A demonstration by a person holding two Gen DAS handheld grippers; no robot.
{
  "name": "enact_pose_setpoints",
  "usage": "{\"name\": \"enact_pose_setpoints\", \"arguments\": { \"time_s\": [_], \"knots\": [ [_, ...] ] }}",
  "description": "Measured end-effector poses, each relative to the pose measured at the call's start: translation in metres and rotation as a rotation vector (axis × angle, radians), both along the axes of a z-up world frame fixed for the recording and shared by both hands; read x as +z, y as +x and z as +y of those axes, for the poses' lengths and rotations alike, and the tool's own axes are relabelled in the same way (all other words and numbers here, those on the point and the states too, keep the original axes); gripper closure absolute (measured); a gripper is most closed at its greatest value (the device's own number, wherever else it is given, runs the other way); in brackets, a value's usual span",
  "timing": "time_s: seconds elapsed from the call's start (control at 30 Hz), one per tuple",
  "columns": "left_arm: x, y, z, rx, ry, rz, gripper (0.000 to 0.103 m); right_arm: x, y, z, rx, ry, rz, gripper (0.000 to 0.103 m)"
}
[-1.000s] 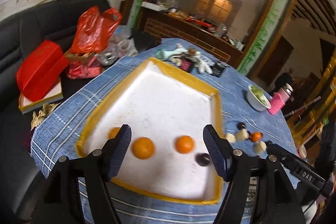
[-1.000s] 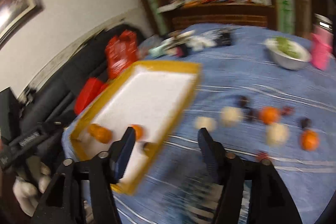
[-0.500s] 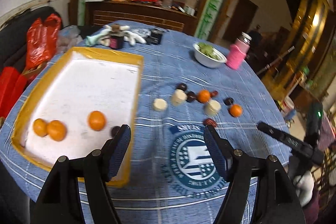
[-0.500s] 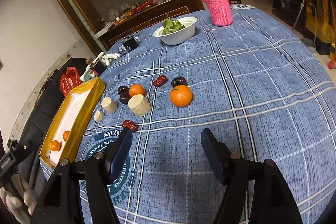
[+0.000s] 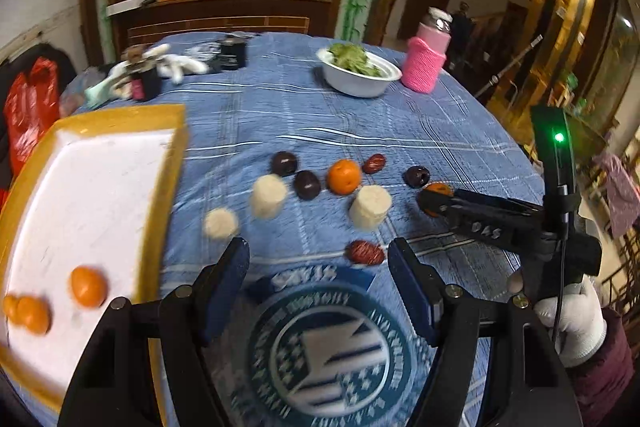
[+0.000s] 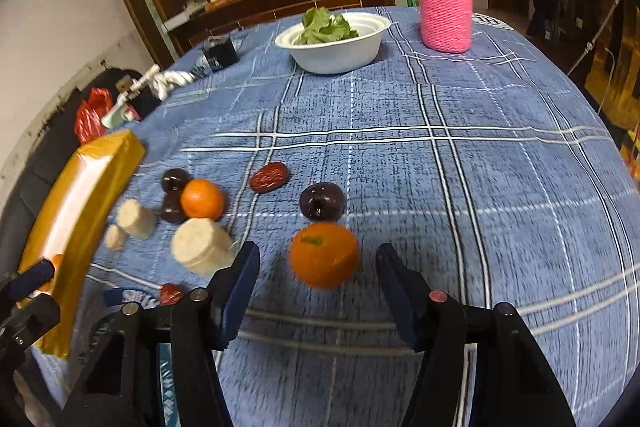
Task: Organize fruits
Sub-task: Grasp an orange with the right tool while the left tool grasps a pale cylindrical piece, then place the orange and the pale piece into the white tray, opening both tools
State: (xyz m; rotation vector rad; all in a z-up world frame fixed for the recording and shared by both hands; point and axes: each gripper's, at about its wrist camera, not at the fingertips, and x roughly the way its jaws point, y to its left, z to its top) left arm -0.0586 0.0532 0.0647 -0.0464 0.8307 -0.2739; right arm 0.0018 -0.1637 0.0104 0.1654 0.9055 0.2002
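Fruits lie scattered on a blue plaid tablecloth. In the right wrist view an orange lies just ahead of and between my open right gripper's fingers, with a dark plum behind it. To the left lie another orange, a red date and white banana pieces. In the left wrist view my open, empty left gripper hovers above the cloth near a red date. The yellow-rimmed white tray at left holds three oranges.
A white bowl of greens and a bottle in a pink knit sleeve stand at the table's far side. Small clutter lies at the far left. My right gripper and gloved hand show in the left wrist view.
Both grippers have come closer to the scattered fruits. The right gripper now has the near orange between its open fingers. The left view has swung further right, away from the tray.
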Motion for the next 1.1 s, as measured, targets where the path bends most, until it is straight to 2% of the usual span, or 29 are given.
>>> {"name": "enact_pose_setpoints", "arguments": {
  "time_s": [0.17, 0.43, 0.5, 0.57, 0.63, 0.83, 0.97, 1.1],
  "knots": [
    [-0.016, 0.029, -0.031, -0.067, 0.039, 0.011, 0.032, -0.009, 0.007, -0.001, 0.014, 0.009, 0.000, 0.063],
    [-0.041, 0.067, -0.063, -0.133, 0.055, 0.068, 0.033, -0.004, 0.003, -0.013, -0.003, 0.066, -0.012, 0.063],
    [-0.046, 0.075, -0.066, -0.124, 0.051, 0.086, 0.041, -0.002, 0.001, -0.018, -0.017, 0.090, -0.018, 0.063],
    [-0.051, 0.080, -0.069, -0.125, 0.052, 0.105, 0.070, -0.001, 0.001, -0.021, -0.025, 0.103, -0.021, 0.063],
    [-0.052, 0.080, -0.069, -0.120, 0.046, 0.103, 0.070, 0.000, 0.001, -0.022, -0.028, 0.101, -0.023, 0.063],
    [-0.033, 0.065, -0.045, -0.062, -0.033, 0.081, 0.070, 0.000, 0.001, -0.022, -0.038, 0.097, -0.030, 0.063],
    [-0.014, 0.039, -0.010, -0.002, -0.091, 0.050, 0.070, 0.001, -0.002, -0.024, -0.054, 0.087, -0.045, 0.063],
    [0.001, 0.014, 0.041, 0.103, -0.128, 0.024, 0.069, 0.005, -0.007, -0.017, -0.057, 0.027, -0.088, 0.063]
  ]
}}
